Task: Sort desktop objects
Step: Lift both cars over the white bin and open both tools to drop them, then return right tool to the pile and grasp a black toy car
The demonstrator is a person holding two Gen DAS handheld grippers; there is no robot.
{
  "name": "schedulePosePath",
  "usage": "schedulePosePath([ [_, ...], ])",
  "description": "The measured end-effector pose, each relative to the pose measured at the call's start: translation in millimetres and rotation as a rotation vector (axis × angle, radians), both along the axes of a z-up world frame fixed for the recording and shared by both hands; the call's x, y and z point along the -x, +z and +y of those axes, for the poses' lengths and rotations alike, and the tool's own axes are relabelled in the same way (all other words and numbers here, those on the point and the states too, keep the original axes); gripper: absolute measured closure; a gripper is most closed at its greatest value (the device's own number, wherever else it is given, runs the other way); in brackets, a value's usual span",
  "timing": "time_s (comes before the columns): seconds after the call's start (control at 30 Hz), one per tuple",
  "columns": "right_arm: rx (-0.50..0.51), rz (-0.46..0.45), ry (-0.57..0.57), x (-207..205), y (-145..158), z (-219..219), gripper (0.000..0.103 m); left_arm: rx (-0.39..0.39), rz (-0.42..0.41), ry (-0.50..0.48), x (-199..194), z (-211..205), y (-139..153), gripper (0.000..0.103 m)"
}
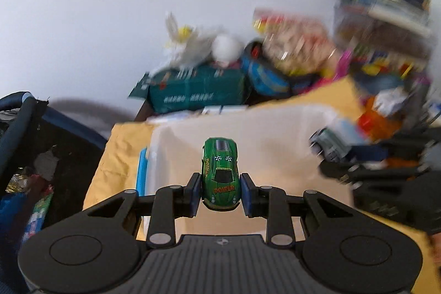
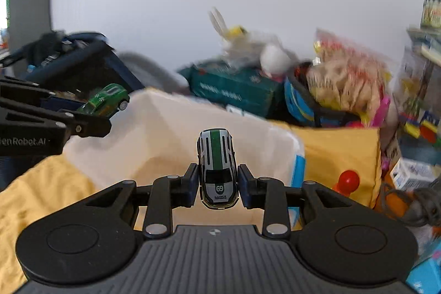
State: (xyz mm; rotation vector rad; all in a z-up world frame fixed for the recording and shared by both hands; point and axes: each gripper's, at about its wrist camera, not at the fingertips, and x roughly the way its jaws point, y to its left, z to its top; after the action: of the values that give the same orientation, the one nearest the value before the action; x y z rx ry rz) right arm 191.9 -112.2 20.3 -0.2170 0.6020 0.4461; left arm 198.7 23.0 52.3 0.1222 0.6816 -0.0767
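Gripping a toy car in each hand, we are holding both above the white bin [image 1: 248,128] that fills the middle of each view. Our left gripper [image 1: 220,192] is clenching the green car [image 1: 220,172] by its flanks near the tail, nose pointing away toward the centre of the frame, and our right gripper [image 2: 219,188] is clamping the silver car [image 2: 217,170], the one with the green stripe, in the same way. In the right wrist view the green car is showing again at middle left, with the left gripper's black fingers across that edge; in the left wrist view the silver one is blurring at middle right. We are judging both cars small, light and rigid, with glossy bodies that could slip, so the flat sides between the wheels look like the safest place for the pads. The wheels are hanging free, so we are expecting the cars to roll once set down. Behind the bin, clutter is crowding the upper right, too blurred for us to name with confidence.
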Motion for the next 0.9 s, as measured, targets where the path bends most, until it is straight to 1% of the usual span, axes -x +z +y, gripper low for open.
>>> schedulePosePath([
  [0.07, -0.024, 0.048, -0.017, -9, -10, 2, 0.068, -0.026, 0.030, 0.023, -7, -1, -14, 0.066],
  [0.1, -0.006, 0.068, -0.026, -14, -16, 5, 0.068, -0.033, 0.029, 0.029, -4, 0, -16, 0.059],
  [0.13, 0.011, 0.078, -0.030, -16, -19, 7, 0.067, -0.039, 0.014, 0.033, 1, -1, -14, 0.052],
  [0.17, 0.017, 0.079, -0.031, -12, -18, 6, 0.063, -0.039, -0.007, 0.033, 7, -1, -11, 0.048],
  [0.2, 0.015, 0.083, -0.029, -12, -18, 6, 0.063, -0.038, -0.027, 0.028, 13, -1, -6, 0.042],
  [0.23, 0.006, 0.078, -0.020, -9, -16, 4, 0.062, -0.033, -0.044, 0.020, 18, 0, -1, 0.037],
  [0.27, -0.004, 0.073, -0.015, -9, -13, 1, 0.060, -0.027, -0.059, 0.015, 25, 1, 5, 0.036],
  [0.3, -0.017, 0.066, -0.016, -6, -7, -3, 0.059, -0.015, -0.071, 0.012, 33, 1, 10, 0.031],
  [0.33, -0.034, 0.060, -0.015, -3, -1, -7, 0.056, 0.001, -0.077, 0.004, 40, 2, 15, 0.025],
  [0.37, -0.057, 0.050, -0.013, 1, 6, -12, 0.046, 0.025, -0.073, -0.006, 51, 3, 18, 0.023],
  [0.4, -0.076, 0.042, -0.014, 3, 11, -17, 0.040, 0.044, -0.064, -0.013, 56, 4, 19, 0.022],
  [0.43, -0.095, 0.037, -0.018, 12, 16, -25, 0.030, 0.068, -0.053, -0.028, 68, 5, 19, 0.022],
  [0.5, -0.131, 0.049, -0.003, 19, 21, -35, 0.028, 0.118, -0.016, -0.039, 87, 9, 14, 0.022],
  [0.53, -0.146, 0.071, 0.009, 27, 22, -41, 0.027, 0.148, 0.017, -0.033, 98, 12, 8, 0.022],
  [0.57, -0.158, 0.092, 0.014, 34, 20, -46, 0.022, 0.169, 0.049, -0.021, 108, 14, 2, 0.022],
  [0.63, -0.169, 0.138, 0.016, 50, 12, -57, 0.016, 0.186, 0.125, -0.003, 126, 17, -15, 0.022],
  [0.67, -0.168, 0.172, 0.009, 56, 5, -61, 0.016, 0.187, 0.154, -0.004, 134, 18, -23, 0.022],
  [0.73, -0.167, 0.245, -0.018, 69, -15, -70, 0.016, 0.197, 0.186, -0.012, 152, 19, -40, 0.022],
  [0.8, -0.160, 0.309, -0.043, 82, -39, -78, 0.016, 0.177, 0.219, -0.006, 164, 16, -52, 0.022],
  [0.9, -0.152, 0.387, -0.052, 96, -67, -84, 0.021, 0.138, 0.261, -0.038, 179, 9, -65, 0.022],
])
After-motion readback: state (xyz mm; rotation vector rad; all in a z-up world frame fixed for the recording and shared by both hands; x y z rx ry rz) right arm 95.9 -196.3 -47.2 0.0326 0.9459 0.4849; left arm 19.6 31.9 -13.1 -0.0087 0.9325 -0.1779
